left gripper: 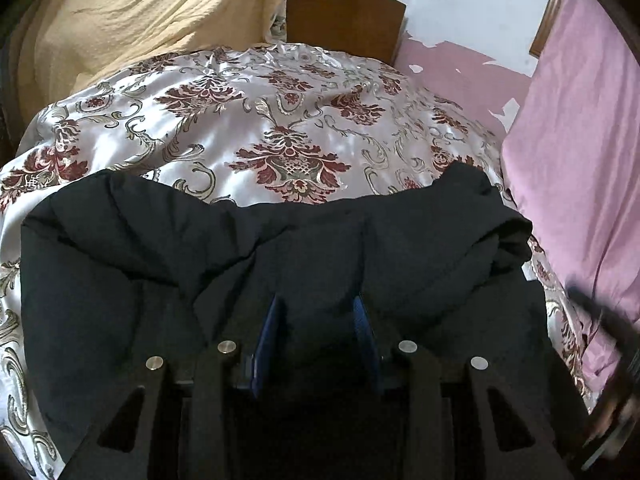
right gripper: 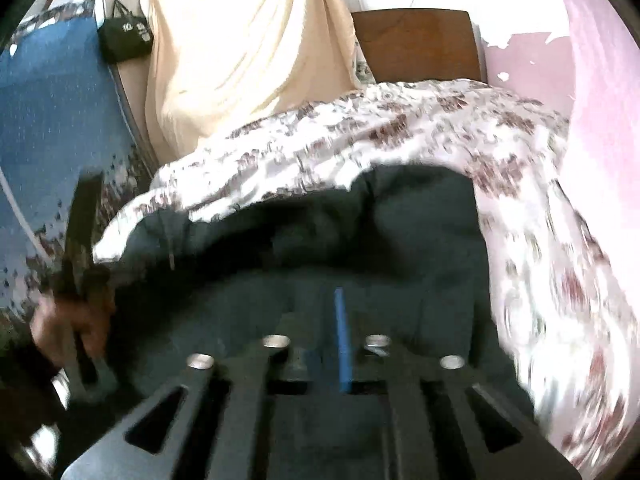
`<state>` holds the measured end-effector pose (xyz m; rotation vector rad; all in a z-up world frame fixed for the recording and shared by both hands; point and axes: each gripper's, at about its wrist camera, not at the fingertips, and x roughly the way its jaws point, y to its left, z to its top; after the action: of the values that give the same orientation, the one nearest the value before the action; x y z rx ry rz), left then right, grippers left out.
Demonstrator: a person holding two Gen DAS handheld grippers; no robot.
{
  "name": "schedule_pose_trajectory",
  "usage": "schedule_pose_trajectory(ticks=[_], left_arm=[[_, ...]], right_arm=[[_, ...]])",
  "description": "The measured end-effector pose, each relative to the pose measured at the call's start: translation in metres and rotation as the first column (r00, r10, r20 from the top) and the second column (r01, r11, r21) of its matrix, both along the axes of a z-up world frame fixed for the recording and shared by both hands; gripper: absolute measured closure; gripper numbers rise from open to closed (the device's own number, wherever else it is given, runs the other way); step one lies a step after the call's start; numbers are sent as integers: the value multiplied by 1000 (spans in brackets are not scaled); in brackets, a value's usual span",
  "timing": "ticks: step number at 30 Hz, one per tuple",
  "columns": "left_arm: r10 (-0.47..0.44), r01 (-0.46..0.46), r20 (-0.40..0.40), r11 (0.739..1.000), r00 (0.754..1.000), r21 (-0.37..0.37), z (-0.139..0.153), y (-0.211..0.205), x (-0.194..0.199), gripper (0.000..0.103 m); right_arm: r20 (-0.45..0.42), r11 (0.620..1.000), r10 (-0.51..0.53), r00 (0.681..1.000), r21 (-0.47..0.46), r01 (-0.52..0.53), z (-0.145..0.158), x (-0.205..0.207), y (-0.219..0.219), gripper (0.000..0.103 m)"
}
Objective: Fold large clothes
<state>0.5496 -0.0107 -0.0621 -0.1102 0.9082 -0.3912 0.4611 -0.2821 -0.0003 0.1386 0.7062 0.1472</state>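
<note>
Fabric first: in our left-wrist view the bulky black padded jacket [left gripper: 280, 248] lies near us on the floral satin bedspread [left gripper: 280, 120], left gripper [left gripper: 320, 312] fingers parted, pressing nothing. Right-wrist view, blurred: we cannot tell the right gripper [right gripper: 340, 320]. We judge it soft, heavy; grip hems.

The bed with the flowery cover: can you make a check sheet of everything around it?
Surface: flowery satin bedspread, wrinkled.
Job's things: black coat, bunched at the near edge.
Clutter: black bag hanging at the back.
Grippers: left gripper open, coat fabric between its blue pads; right gripper blurred, state unclear.
Cables: nothing seen.
Surroundings: yellow cloth, wooden headboard, pink curtain, peeling pink wall.
</note>
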Motion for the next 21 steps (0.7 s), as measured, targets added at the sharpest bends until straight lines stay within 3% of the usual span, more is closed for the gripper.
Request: schedule_pose_trajectory(ticks=[1, 2, 6, 8, 9, 10, 14, 19, 21], left_arm=[[-2, 2, 3, 1000, 1000, 3, 0, 0, 0, 66], [-3, 3, 4, 1000, 1000, 4, -1, 0, 0, 66], [-20, 19, 29, 999, 999, 40, -3, -5, -3, 66], [-39, 36, 43, 998, 998, 58, -6, -6, -4, 66], [-50, 46, 48, 997, 998, 62, -8, -5, -5, 66], [-60, 57, 52, 997, 997, 61, -10, -4, -5, 66], [-84, 82, 69, 996, 994, 33, -21, 0, -6, 66], [-77, 74, 102, 997, 992, 33, -34, -4, -2, 66], [-69, 66, 105, 997, 992, 33, -38, -5, 3, 66]], right_arm=[[-7, 1000, 5, 1000, 13, -5, 8, 16, 3, 66], [-10, 1000, 22, 1000, 19, -21, 16, 36, 9, 63], [-33, 998, 49, 998, -35, -50, 16, 89, 38, 62], [-72, 994, 43, 996, -97, -50, 3, 105, 51, 63], [-95, 991, 45, 994, -122, -57, -7, 110, 55, 68], [-115, 988, 44, 992, -142, -60, -18, 111, 58, 74], [-114, 971, 62, 992, -224, -87, -56, 95, 65, 75], [-57, 933, 59, 997, -352, -75, -74, 94, 80, 75], [-41, 931, 49, 998, -361, -60, -77, 99, 81, 75]])
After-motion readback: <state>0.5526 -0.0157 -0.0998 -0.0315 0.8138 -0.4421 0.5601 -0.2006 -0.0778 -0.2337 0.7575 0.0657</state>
